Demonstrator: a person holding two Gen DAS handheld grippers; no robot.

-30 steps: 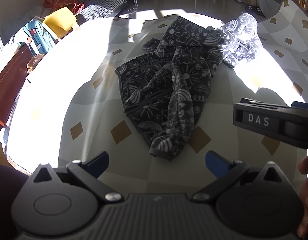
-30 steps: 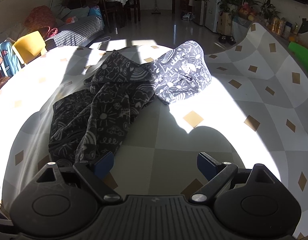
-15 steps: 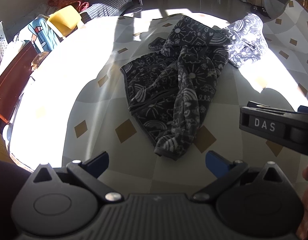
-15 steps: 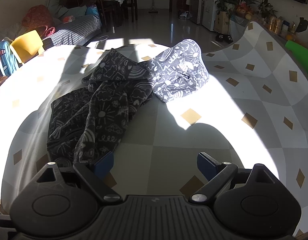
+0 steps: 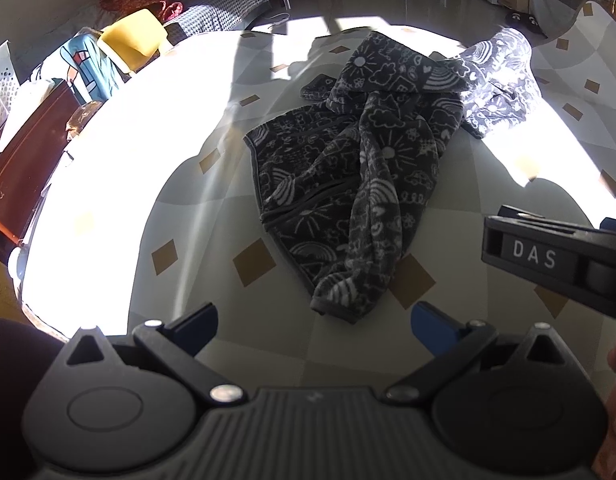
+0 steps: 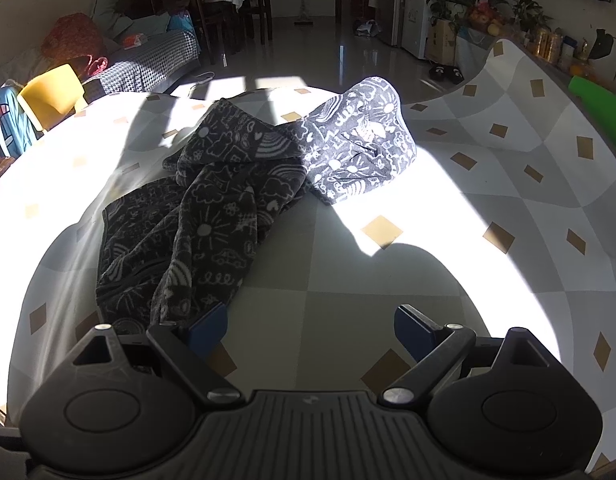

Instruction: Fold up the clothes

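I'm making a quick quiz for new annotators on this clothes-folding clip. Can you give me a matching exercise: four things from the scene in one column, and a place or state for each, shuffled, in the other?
Things:
1. patterned garment
2. left tongs
3. yellow chair
4. green object

Places or states:
A. at the far right edge of the right wrist view
B. lying crumpled on the tablecloth, partly in sunlight
C. open, holding nothing
D. beyond the table's left edge

Pairs: 1-B, 2-C, 3-D, 4-A
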